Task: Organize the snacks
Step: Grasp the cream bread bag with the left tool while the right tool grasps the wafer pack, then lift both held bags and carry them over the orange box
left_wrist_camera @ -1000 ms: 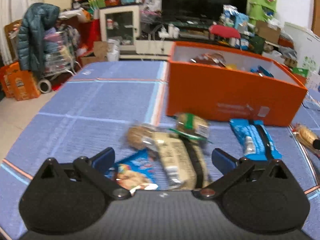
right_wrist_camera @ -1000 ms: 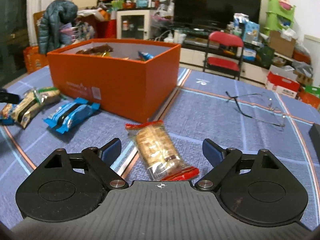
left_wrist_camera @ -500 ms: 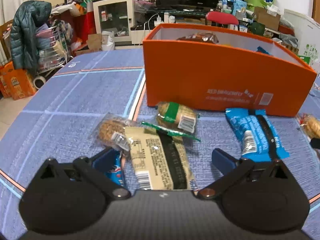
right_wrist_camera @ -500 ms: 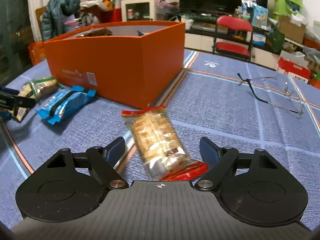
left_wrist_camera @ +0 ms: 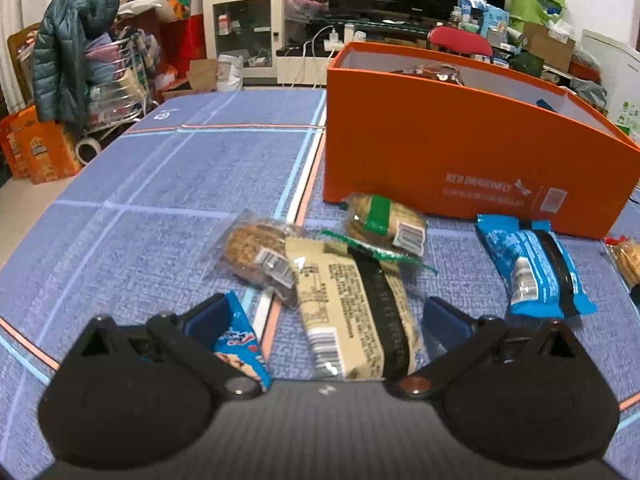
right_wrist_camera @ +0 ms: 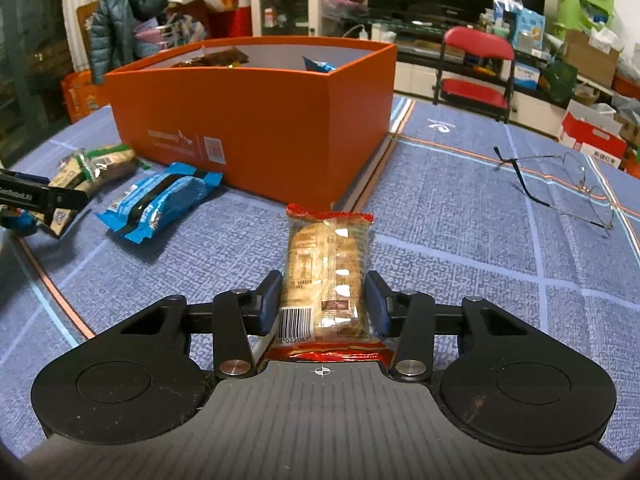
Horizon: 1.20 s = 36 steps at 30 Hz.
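My right gripper (right_wrist_camera: 322, 300) is shut on a red-ended cracker pack (right_wrist_camera: 326, 276), in front of the orange box (right_wrist_camera: 256, 120), which holds several snacks. My left gripper (left_wrist_camera: 326, 316) is open, its jaws either side of a beige snack bar (left_wrist_camera: 356, 312) lying on the blue cloth. A blue cookie packet (left_wrist_camera: 240, 348) lies by its left finger. A clear cookie pack (left_wrist_camera: 256, 252), a green-banded pack (left_wrist_camera: 384, 224) and a blue wafer pack (left_wrist_camera: 532, 268) lie in front of the box (left_wrist_camera: 472, 160). The wafer pack also shows in the right wrist view (right_wrist_camera: 160, 200).
A pair of glasses (right_wrist_camera: 560, 184) lies on the cloth at the right. A red chair (right_wrist_camera: 476, 68) and cluttered shelves stand beyond the table. The left gripper's finger (right_wrist_camera: 44, 198) shows at the left edge of the right wrist view.
My right gripper has closed on the cracker pack, which now sits straight between the fingers. My left gripper has moved closer over the beige bar, still open.
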Tool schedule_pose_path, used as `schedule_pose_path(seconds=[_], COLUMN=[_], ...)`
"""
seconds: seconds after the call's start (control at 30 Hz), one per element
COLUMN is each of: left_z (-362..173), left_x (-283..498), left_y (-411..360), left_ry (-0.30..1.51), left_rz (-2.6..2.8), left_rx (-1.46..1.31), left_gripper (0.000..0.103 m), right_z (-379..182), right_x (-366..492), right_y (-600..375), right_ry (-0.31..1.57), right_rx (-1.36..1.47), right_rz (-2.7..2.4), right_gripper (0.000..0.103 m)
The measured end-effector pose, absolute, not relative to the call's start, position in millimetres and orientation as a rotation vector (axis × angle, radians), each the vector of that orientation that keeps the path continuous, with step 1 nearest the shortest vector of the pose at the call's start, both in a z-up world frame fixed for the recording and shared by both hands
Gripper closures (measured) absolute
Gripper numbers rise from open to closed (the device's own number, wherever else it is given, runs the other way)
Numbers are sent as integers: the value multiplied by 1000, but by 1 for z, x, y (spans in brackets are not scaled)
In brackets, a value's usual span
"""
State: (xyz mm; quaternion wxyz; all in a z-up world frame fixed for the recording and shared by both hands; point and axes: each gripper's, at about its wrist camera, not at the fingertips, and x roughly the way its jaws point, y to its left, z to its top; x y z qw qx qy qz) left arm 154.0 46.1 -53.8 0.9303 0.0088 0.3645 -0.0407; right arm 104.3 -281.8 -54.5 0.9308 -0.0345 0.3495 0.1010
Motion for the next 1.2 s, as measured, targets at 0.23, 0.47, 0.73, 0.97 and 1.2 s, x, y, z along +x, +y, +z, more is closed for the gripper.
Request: schedule_pose_path(seconds=[0.23,0.47,0.73,0.97,1.2], left_z=[-52,-54,-52,-46,-19], left_x=[148,149,157,147,122], left_y=[51,32,38,39,41], left_ry=[714,710,726,735,677], left_rz=[-111,-152,-122,-151,-238], left_rx=[-20,39,19,1,-27], left_gripper=[9,9,54,56,57], right_z=[-54,-54,-54,-51,-47], right_x=[103,101,96,94,88], right_y=[-282,-282,-282,-279,-269], right_ry=[714,713,717,729,739], right_rx=[-69,-70,-73,-67,-108], right_rz=[213,219,221,207,207], right_gripper=[71,70,73,84,84])
